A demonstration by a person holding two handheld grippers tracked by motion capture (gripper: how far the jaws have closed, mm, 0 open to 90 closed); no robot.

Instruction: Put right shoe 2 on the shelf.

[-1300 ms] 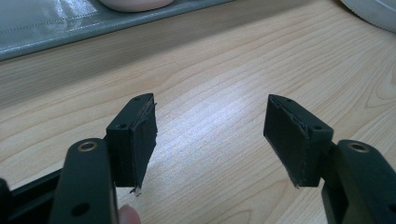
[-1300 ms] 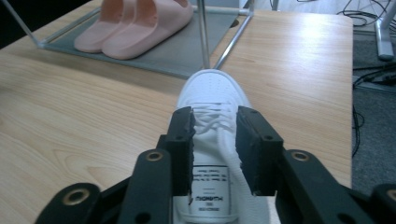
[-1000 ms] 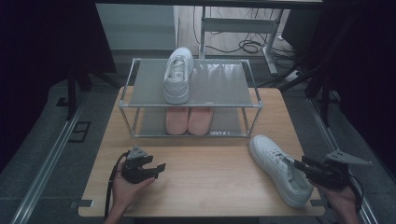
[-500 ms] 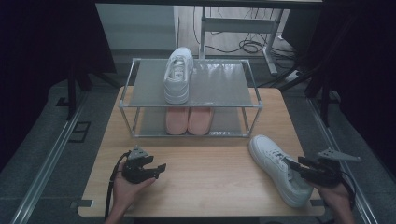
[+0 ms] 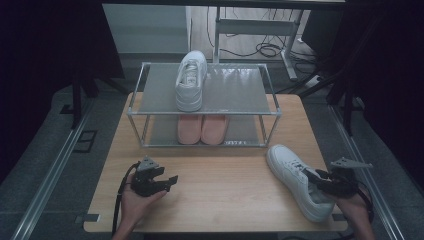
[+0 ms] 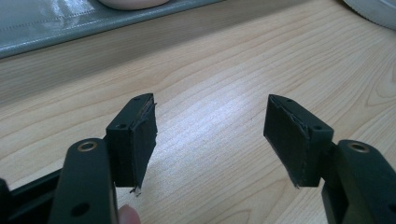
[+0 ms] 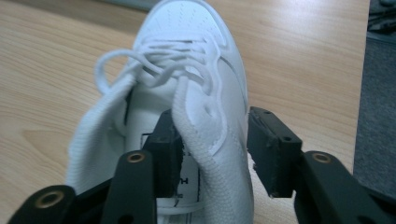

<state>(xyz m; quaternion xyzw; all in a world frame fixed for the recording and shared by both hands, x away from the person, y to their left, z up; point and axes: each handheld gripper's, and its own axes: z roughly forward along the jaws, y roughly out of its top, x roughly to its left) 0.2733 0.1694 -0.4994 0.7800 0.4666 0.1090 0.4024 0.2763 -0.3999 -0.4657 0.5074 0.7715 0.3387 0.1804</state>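
A white sneaker (image 5: 295,177) lies on the wooden table (image 5: 220,200) at the front right, toe pointing away. My right gripper (image 5: 320,181) straddles the side wall of its collar (image 7: 205,140). One jaw is inside the shoe opening and the other outside, with a gap between the outer pad (image 7: 266,140) and the shoe. Its jaws have just been closing, with the collar wall between them. My left gripper (image 5: 167,181) rests low at the front left, held in a hand. It is open (image 6: 210,112) over bare wood, with nothing between its pads.
A two-level metal shoe rack (image 5: 135,112) stands at the back of the table. A second white sneaker (image 5: 190,80) is on its top shelf and a pink pair (image 5: 202,129) on the lower one. Dark floor with cables surrounds the table.
My right gripper has slid left and down onto the sneaker's heel opening, and its jaws stand narrower. The left gripper has stayed put.
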